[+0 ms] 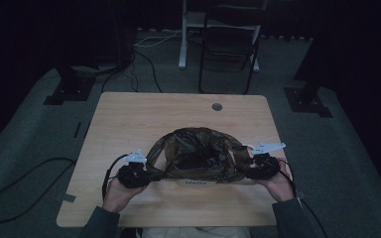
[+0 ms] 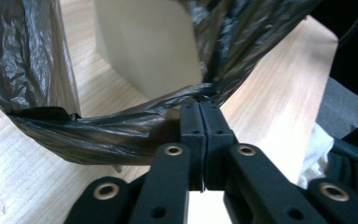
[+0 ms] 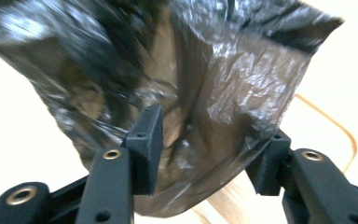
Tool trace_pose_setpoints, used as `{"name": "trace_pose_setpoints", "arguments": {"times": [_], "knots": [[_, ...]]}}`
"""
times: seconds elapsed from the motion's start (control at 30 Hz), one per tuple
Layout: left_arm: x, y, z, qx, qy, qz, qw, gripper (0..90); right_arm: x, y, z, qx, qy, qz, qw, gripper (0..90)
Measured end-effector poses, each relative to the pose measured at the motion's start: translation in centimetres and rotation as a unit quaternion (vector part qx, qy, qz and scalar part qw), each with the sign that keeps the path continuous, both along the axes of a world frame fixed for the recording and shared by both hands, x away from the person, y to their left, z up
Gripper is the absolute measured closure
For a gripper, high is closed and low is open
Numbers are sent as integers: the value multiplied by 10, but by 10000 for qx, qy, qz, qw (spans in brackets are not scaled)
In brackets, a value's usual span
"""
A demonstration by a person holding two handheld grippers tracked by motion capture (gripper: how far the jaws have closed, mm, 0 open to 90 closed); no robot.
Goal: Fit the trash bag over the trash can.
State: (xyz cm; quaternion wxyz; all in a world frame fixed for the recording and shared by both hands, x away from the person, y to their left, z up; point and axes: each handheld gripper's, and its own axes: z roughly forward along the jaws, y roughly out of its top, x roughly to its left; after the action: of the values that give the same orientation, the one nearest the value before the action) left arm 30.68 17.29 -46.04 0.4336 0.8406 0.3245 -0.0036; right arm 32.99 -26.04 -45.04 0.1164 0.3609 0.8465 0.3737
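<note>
A dark brown plastic bag lies crumpled and spread open on the near half of the wooden table. My left gripper is at the bag's left edge. In the left gripper view its jaws are pressed together on a twisted strip of the bag, with a beige box-like thing behind. My right gripper is at the bag's right edge. In the right gripper view its jaws stand wide apart, and a loose fold of the bag hangs between them.
A round cable hole sits near the table's far edge. A dark folding chair and a white post stand beyond the table. Cables trail on the grey floor at left. A sleeve is at the table's near edge.
</note>
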Motion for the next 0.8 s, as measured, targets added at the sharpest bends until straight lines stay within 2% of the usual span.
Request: {"name": "trace_pose_setpoints", "arguments": {"times": [0.03,0.13,0.37,0.43,0.6,0.8], "knots": [[-1,1,3,1,-42,-8,10000,835,-3,-2,7,52,-181,45,9998,475],[-4,3,10,-119,-127,-26,9998,804,-7,-5,16,131,-363,82,9992,433],[-5,6,16,-167,-218,63,9996,758,-9,-12,26,315,-528,49,9981,390],[-5,6,18,-167,-232,69,9996,744,-10,-17,30,452,-616,22,9971,381],[-5,3,24,-167,-315,102,9993,689,-12,-18,38,446,-742,1,9962,381],[-3,-3,37,-210,-509,112,9984,650,-14,-10,47,465,-906,132,9947,409]]}}
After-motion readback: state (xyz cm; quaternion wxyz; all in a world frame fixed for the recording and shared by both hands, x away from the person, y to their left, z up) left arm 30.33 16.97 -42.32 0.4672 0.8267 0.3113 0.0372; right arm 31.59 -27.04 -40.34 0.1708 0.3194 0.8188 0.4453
